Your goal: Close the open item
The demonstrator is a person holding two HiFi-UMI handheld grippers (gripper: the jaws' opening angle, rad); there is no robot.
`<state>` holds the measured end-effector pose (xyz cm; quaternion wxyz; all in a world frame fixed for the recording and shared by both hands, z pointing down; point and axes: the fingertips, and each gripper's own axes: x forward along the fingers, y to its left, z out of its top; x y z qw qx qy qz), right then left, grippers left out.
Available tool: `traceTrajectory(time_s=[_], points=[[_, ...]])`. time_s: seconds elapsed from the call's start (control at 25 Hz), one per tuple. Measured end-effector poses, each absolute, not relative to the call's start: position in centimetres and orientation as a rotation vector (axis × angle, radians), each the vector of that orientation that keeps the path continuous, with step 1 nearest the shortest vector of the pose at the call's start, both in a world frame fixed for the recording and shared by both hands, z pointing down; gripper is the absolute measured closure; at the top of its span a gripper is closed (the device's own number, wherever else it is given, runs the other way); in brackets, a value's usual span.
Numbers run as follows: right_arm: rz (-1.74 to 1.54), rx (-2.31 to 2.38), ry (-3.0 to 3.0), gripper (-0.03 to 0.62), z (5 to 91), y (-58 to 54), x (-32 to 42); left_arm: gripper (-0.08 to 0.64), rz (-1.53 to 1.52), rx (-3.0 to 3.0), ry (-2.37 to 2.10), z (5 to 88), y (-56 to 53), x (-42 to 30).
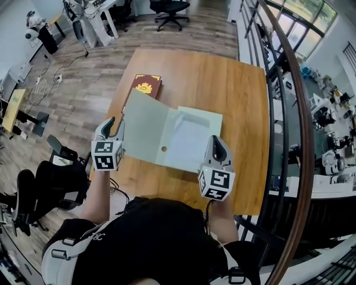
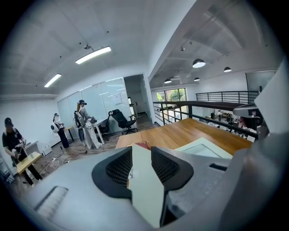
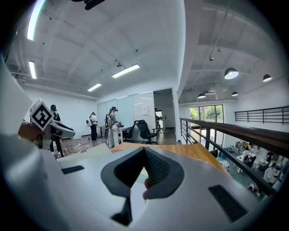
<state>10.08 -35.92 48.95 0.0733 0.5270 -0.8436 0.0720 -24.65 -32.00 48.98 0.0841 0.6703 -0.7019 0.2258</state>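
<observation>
Wood-topped and bare over its far half, the table (image 1: 245, 100) stands on an upper floor, with a dark railing (image 1: 289, 111) running close along its right side and an office chair (image 1: 169, 11) well beyond its far end. No writing can be read anywhere. A dark red book (image 1: 146, 86) near the far left corner bears a gold emblem, and any lettering on it is too small to make out. The cubes on the grippers show only black-and-white square patterns.

Nearer the person, a pale green folder (image 1: 197, 119) lies open close to the table's near edge. A white sheet (image 1: 189, 136) rests in its right half, and a small round hole (image 1: 163, 149) marks the fold.

The folder's left cover (image 1: 142, 125) is tilted up off the wood, next to the table's left edge. The left gripper (image 1: 113, 126) has that cover between its jaws, which are parted, so the ribbed pads (image 2: 119, 169) do not squeeze the thin board.

The right gripper (image 1: 216, 142) sits at the folder's near right corner with its jaws closed together. Whether they nip the folder's edge cannot be told.
</observation>
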Motion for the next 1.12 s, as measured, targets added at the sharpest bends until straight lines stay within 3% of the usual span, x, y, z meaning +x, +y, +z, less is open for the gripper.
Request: traceTrajectory(time_s=[0.4, 0.96, 1.12], points=[[0.236, 1.649, -2.448, 0.589, 50.0, -35.4, 11.6, 0.417, 0.752, 1.924, -1.837, 54.8, -34.1, -29.1], [0.273, 1.698, -2.358, 0.589, 51.6, -34.1, 12.6, 0.395, 0.615, 1.741, -1.401, 63.9, -35.9, -31.6], [0.296, 1.702, -2.334, 0.589, 52.4, -33.9, 12.8, 0.505, 0.650, 1.736, -1.383, 64.5, -35.5, -31.5]])
